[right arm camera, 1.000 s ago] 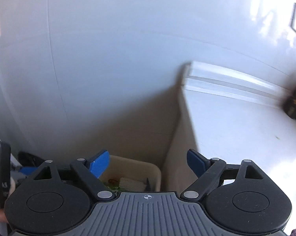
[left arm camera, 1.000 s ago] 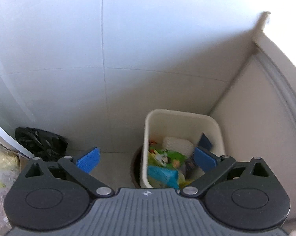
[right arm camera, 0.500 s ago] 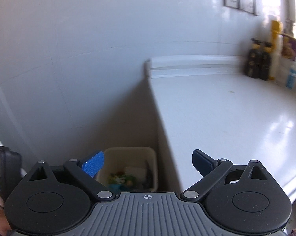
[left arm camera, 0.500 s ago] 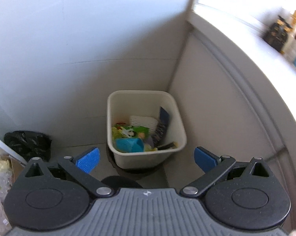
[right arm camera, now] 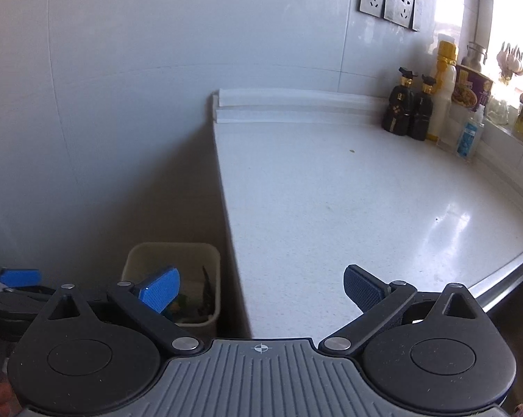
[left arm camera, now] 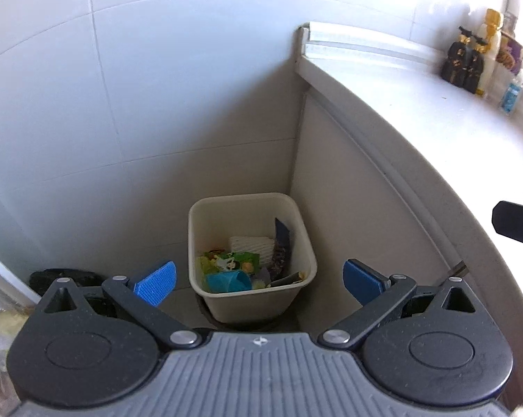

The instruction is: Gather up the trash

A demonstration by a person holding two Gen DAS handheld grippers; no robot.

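Note:
A cream waste bin (left arm camera: 251, 300) stands on the floor in the corner between the tiled wall and the counter's side. It holds wrappers, a blue cup (left arm camera: 228, 280) and white paper. My left gripper (left arm camera: 258, 279) hovers above and short of it, open, with nothing between its blue pads. My right gripper (right arm camera: 261, 288) hangs over the white counter's (right arm camera: 331, 191) left edge. Its jaws are opening and nothing is between them. In the right wrist view the bin (right arm camera: 136, 259) shows low on the left.
Dark bottles (right arm camera: 409, 111), a yellow-capped bottle and a small blue-labelled one stand at the counter's back right. Wall sockets (right arm camera: 388, 0) sit above. A black bag (left arm camera: 58, 276) lies on the floor left of the bin. A sink rim (right arm camera: 505, 278) borders the counter at right.
Both views have swung right, bringing the counter and its bottles into sight. In the left wrist view the bin has drawn further off. The right jaws have spread wider.

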